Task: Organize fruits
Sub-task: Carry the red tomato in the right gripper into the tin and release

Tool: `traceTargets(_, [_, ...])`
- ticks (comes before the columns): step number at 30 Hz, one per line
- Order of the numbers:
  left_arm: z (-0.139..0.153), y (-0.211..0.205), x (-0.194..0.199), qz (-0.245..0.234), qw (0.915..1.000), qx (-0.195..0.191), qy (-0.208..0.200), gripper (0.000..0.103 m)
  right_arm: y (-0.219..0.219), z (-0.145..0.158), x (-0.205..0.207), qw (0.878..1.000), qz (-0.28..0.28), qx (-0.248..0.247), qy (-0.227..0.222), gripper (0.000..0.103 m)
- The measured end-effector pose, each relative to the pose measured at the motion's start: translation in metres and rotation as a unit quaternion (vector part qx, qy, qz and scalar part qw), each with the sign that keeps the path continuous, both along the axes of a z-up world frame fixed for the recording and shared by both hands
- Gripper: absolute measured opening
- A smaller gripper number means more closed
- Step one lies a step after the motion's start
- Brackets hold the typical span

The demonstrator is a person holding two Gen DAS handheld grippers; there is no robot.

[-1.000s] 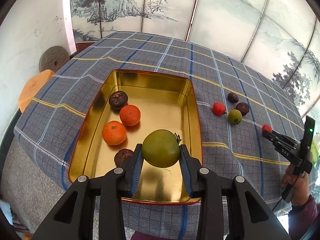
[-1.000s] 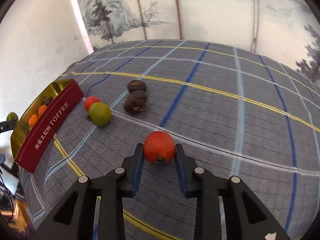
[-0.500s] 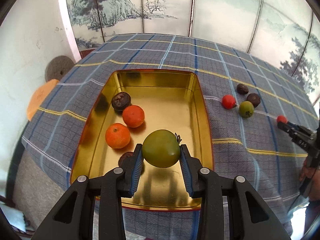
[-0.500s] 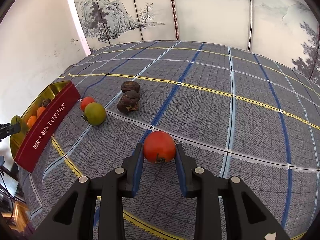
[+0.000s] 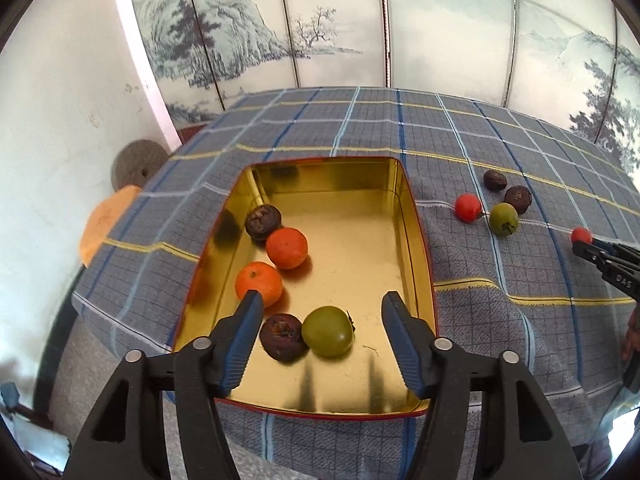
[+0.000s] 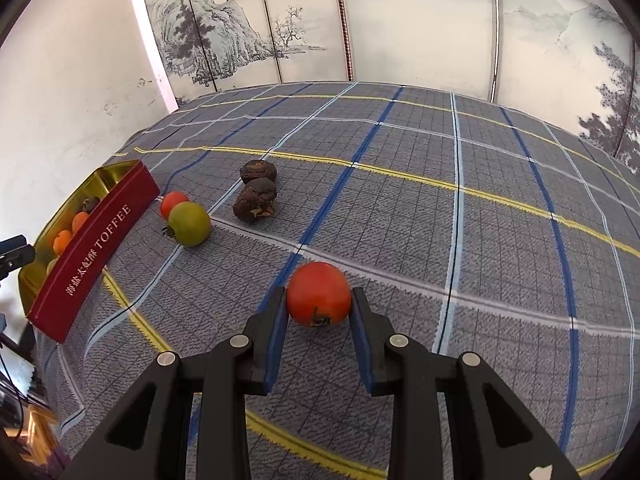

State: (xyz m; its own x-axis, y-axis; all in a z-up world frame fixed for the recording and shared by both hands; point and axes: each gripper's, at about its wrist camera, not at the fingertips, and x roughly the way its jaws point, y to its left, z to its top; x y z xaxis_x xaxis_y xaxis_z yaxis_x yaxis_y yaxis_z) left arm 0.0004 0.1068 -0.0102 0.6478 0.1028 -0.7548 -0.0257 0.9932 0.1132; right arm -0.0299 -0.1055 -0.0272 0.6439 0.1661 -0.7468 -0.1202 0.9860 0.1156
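Two grippers: the left gripper (image 5: pixel 322 314) gapes wide, empty, over the green fruit (image 5: pixel 327 331) lying near the gold tin's (image 5: pixel 412 216) front edge; the right gripper (image 6: pixel 319 306) pinches a red fruit (image 6: pixel 319 293) above the plaid tablecloth (image 6: pixel 440 208).

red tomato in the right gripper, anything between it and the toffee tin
Partly. The red tomato is held in the right gripper. Between it and the tin lie a green tomato and a smaller red fruit near the tin's far end; the cloth toward its near end looks clear.
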Motion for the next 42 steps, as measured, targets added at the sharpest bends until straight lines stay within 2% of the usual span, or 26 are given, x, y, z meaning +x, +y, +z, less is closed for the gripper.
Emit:
traceTargets(11, [0.000,0.007,-0.007,0.007,1.0000,0.005,-0.004,0.069,0.069,0.046,-0.003,0.996,0.081,0.003,-0.037,0.028])
traceTargets(18, [-0.002,0.020,-0.012,0.018,0.9998,0.008,-0.009,0.072,0.115,0.062,-0.007,0.991,0.128,0.002,-0.048,0.028])
traceTargets(31, [-0.004,0.045,-0.020,0.040,0.9990,0.007,-0.016,0.075,0.182,0.066,0.004,0.980,0.195,0.019,-0.033,0.028])
traceTargets(42, [-0.005,0.070,-0.030,0.068,0.9974,0.008,-0.022,0.076,0.230,0.042,0.030,0.973,0.231,0.023,0.005,0.029])
